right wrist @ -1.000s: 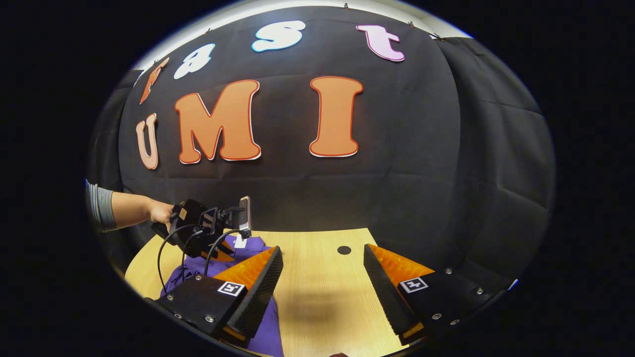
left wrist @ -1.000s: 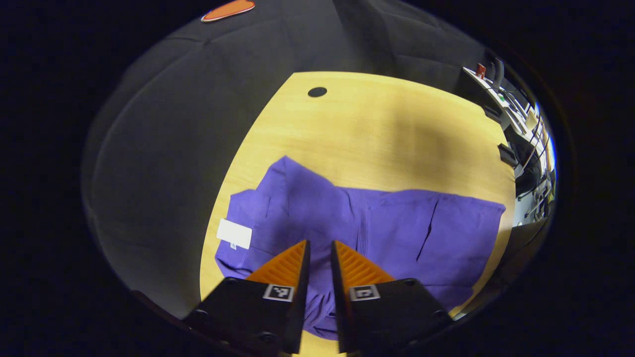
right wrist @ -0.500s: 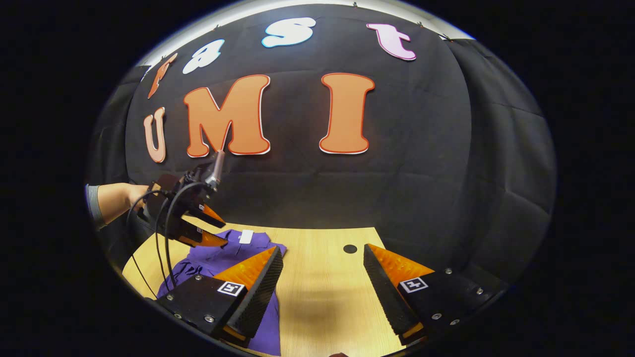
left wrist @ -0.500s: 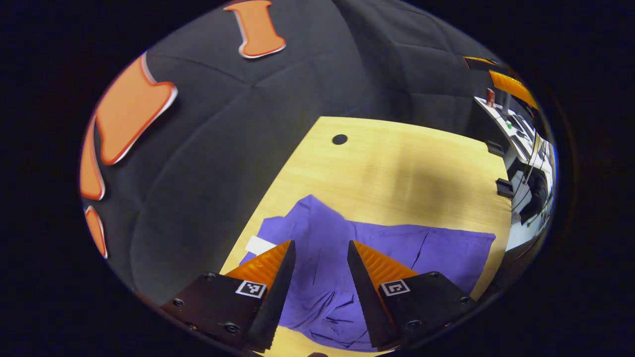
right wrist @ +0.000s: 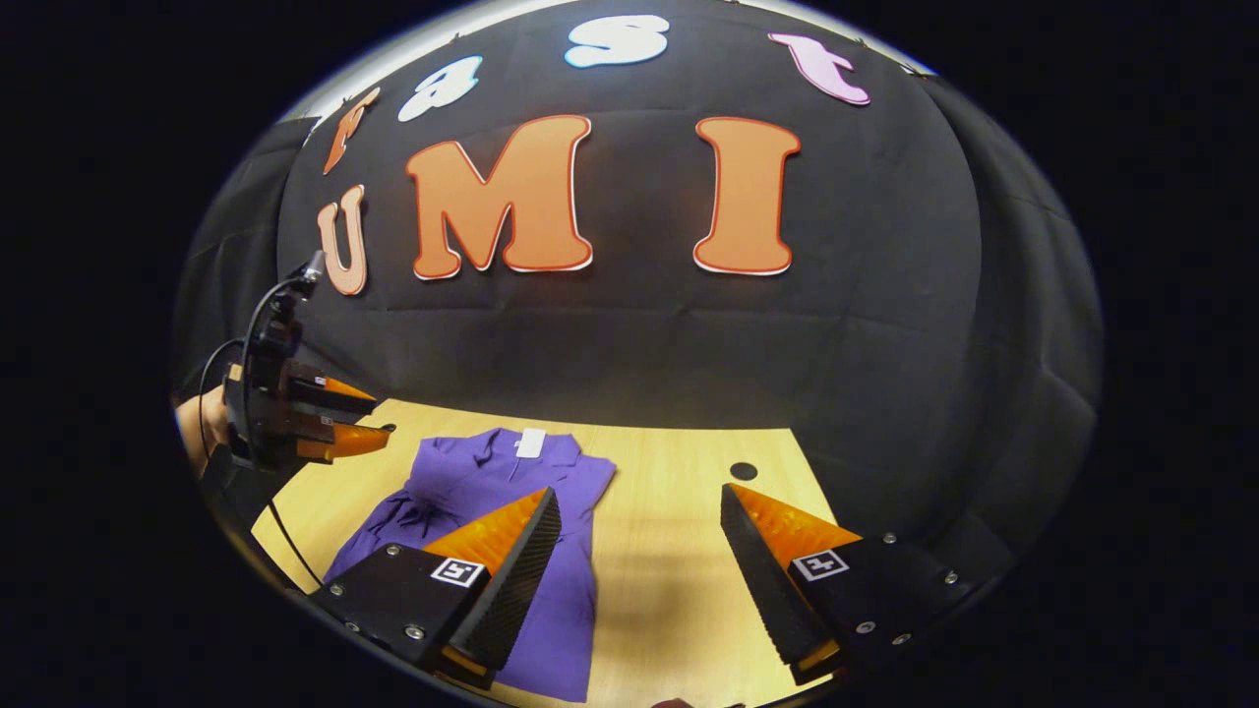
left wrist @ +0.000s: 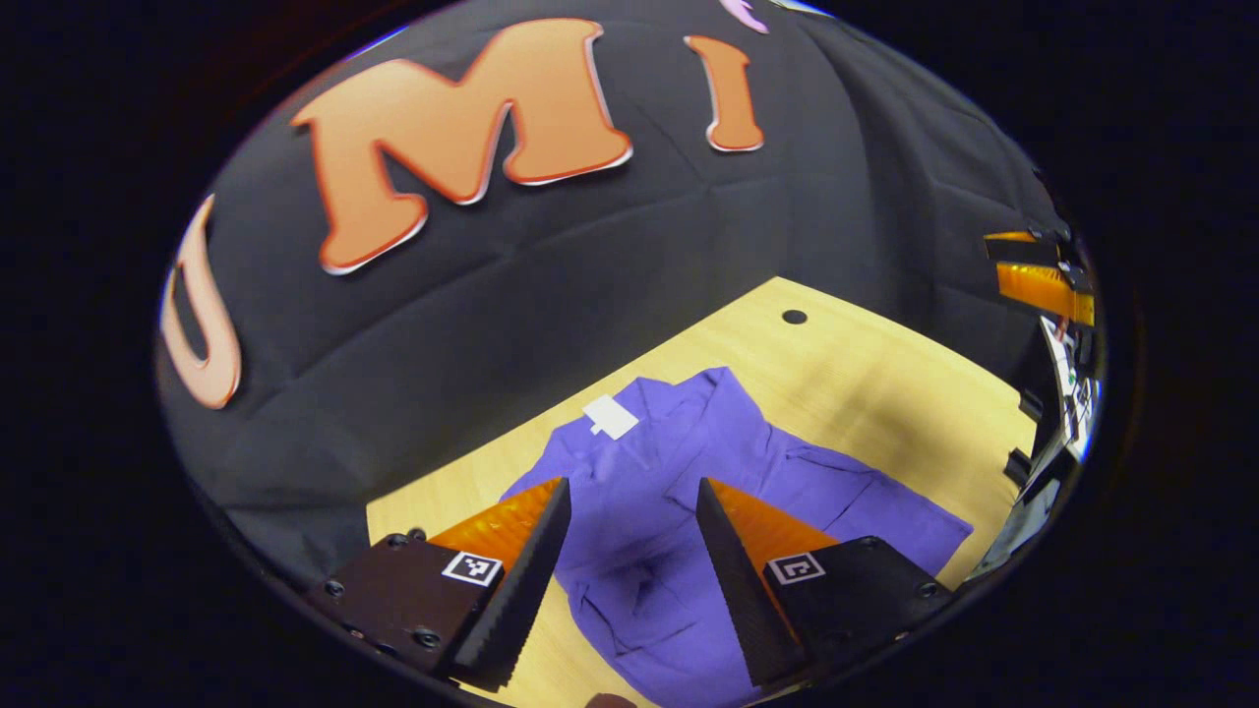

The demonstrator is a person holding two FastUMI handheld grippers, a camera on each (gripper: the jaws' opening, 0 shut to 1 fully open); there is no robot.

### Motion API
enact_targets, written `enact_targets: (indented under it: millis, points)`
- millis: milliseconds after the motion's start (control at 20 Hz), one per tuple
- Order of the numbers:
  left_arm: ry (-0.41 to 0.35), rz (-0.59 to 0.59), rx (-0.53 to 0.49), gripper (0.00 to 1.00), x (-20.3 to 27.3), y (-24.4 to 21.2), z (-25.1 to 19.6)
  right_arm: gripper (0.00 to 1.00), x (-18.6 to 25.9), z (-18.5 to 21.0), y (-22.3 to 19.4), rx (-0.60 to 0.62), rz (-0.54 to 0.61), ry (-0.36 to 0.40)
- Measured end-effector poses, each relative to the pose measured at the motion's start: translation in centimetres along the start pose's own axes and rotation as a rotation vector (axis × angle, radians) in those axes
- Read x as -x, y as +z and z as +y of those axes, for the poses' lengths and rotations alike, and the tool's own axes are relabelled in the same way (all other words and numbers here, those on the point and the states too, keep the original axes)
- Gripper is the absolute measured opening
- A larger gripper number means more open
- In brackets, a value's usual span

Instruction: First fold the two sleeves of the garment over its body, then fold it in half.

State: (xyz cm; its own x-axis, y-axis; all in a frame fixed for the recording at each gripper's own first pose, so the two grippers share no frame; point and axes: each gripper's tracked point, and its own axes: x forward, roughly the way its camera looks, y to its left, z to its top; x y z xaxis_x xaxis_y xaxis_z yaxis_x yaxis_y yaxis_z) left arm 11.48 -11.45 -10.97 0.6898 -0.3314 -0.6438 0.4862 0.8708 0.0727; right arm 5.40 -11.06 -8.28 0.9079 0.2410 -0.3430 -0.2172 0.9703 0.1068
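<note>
On the wooden bench [right wrist: 679, 551], toward its left edge in the right gripper view, the purple garment [right wrist: 492, 531] lies flat with its white neck tag [right wrist: 531, 442] at the far end near the booth wall. The left gripper [left wrist: 629, 551] hangs above the garment, fingers spread apart and holding nothing, the cloth showing between them. The right gripper [right wrist: 639, 551] is wide open and empty over bare wood, the garment just beside its left finger. A small dark hole [right wrist: 744, 471] marks the bench's far edge.
</note>
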Motion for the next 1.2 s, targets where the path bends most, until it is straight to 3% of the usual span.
enact_targets:
  millis: [250, 600, 1000, 1200]
  points:
    - [0.121, 0.014, 0.094, 0.84, 4.3, -6.2, 1.3, 0.98, -0.3, 2.2, -4.6, 0.0, 0.091, 0.033]
    - [0.204, 0.144, 0.242, 0.88, 8.0, -15.4, 1.9, 0.98, 0.1, 4.5, -11.4, 0.009, 0.248, 0.07]
    - [0.179, 0.394, 0.407, 0.88, 9.1, -28.4, -1.9, 0.98, 2.1, 6.7, -22.4, 0.026, 0.521, 0.106]
    - [0.161, 0.502, 0.456, 0.89, 8.7, -33.1, -3.5, 0.98, 2.3, 7.3, -26.1, 0.032, 0.608, 0.111]
